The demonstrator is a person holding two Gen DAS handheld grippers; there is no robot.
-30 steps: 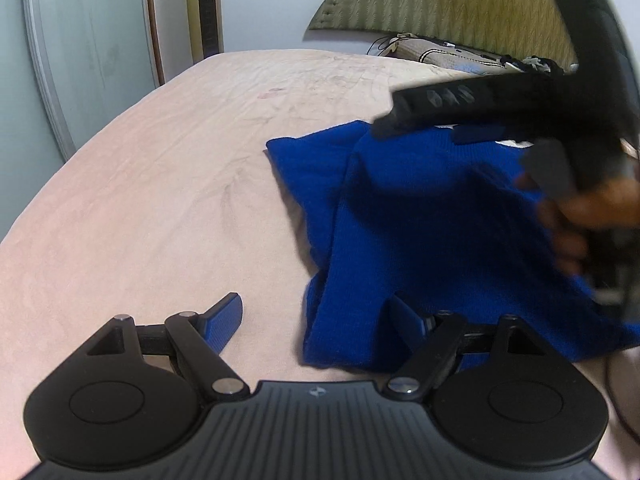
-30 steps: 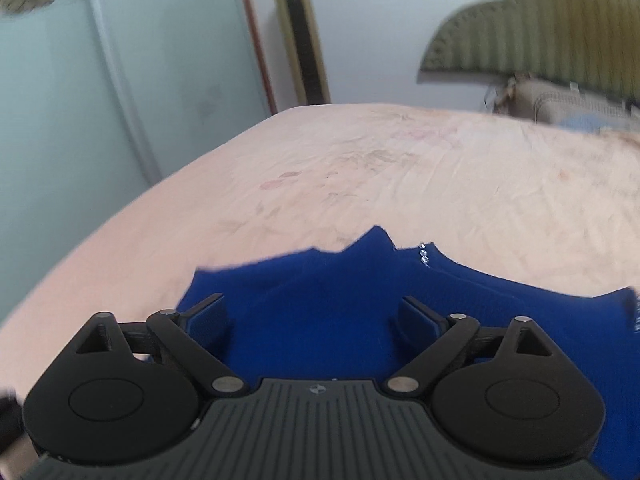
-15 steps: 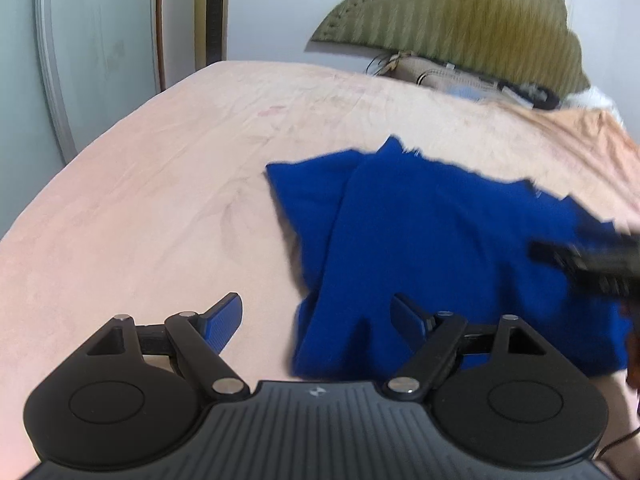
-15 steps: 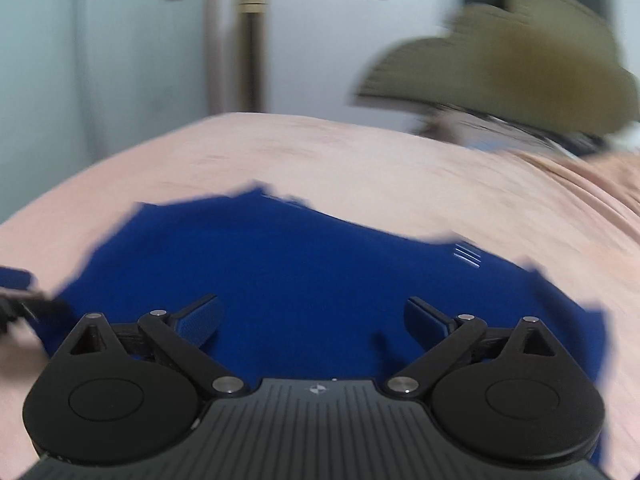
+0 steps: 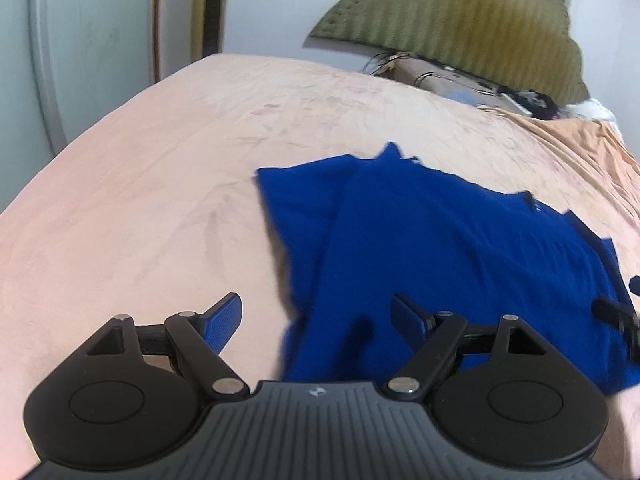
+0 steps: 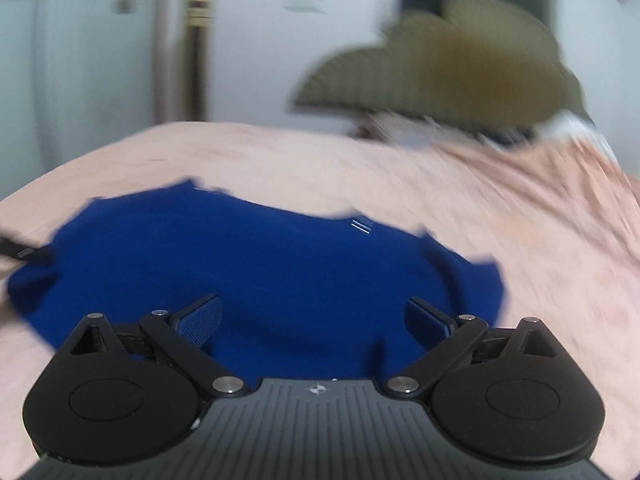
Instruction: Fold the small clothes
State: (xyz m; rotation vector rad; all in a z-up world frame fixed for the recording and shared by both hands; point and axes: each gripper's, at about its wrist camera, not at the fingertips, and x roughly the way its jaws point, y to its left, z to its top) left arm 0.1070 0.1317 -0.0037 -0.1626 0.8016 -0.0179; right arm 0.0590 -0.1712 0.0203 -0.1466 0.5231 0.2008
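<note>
A royal blue garment (image 5: 460,256) lies on the pink bed, partly folded, with one layer turned over the rest; it also shows in the right wrist view (image 6: 256,276). My left gripper (image 5: 318,316) is open and empty, low over the garment's near left edge. My right gripper (image 6: 314,318) is open and empty above the garment's near edge. The right gripper's dark tip shows at the right edge of the left wrist view (image 5: 618,316). The right wrist view is motion-blurred.
The pink bedsheet (image 5: 140,200) spreads to the left and far side. An olive padded headboard (image 5: 460,28) stands at the back, with cluttered items (image 5: 460,84) below it. A pale wardrobe door (image 5: 80,40) and a wall stand at the left.
The right gripper has withdrawn from above the garment to its right near side, leaving the folded-over layer lying flat. The left gripper has barely shifted.
</note>
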